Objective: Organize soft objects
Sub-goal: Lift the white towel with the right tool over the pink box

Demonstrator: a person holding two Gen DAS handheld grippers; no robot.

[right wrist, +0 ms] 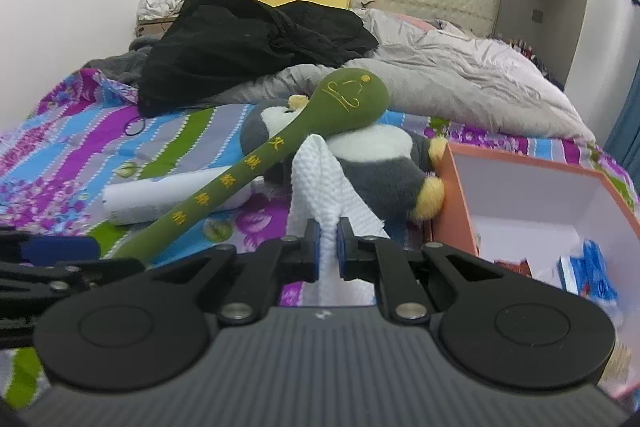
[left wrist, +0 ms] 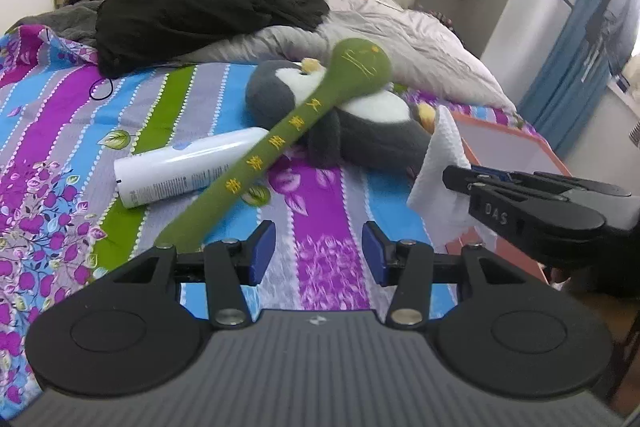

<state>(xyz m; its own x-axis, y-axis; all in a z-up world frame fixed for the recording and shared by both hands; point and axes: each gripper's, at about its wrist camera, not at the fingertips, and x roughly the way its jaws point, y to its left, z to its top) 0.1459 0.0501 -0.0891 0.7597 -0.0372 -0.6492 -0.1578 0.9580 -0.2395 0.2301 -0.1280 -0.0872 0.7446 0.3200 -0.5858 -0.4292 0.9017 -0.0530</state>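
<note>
A green plush mallet [left wrist: 280, 135] with yellow characters leans across a grey-and-white penguin plush [left wrist: 360, 119] and a white bottle [left wrist: 188, 167] on the striped floral bedspread. My left gripper [left wrist: 319, 251] hangs open above the bedspread with nothing between its blue pads; the mallet's handle end lies just outside its left finger. My right gripper [right wrist: 328, 251] is shut on a white textured cloth [right wrist: 320, 179], held up in front of the penguin [right wrist: 380, 167]. From the left wrist view the cloth [left wrist: 440, 155] hangs from the right gripper [left wrist: 460, 183] at the right.
An orange box [right wrist: 456, 187] with a white inside and blue packets stands open at the right bed edge. A black clothes heap [left wrist: 200, 3] and grey duvet [left wrist: 400, 39] cover the far bed. A black hair tie [left wrist: 100, 89] lies on the sheet. Blue curtain [left wrist: 576, 39] at right.
</note>
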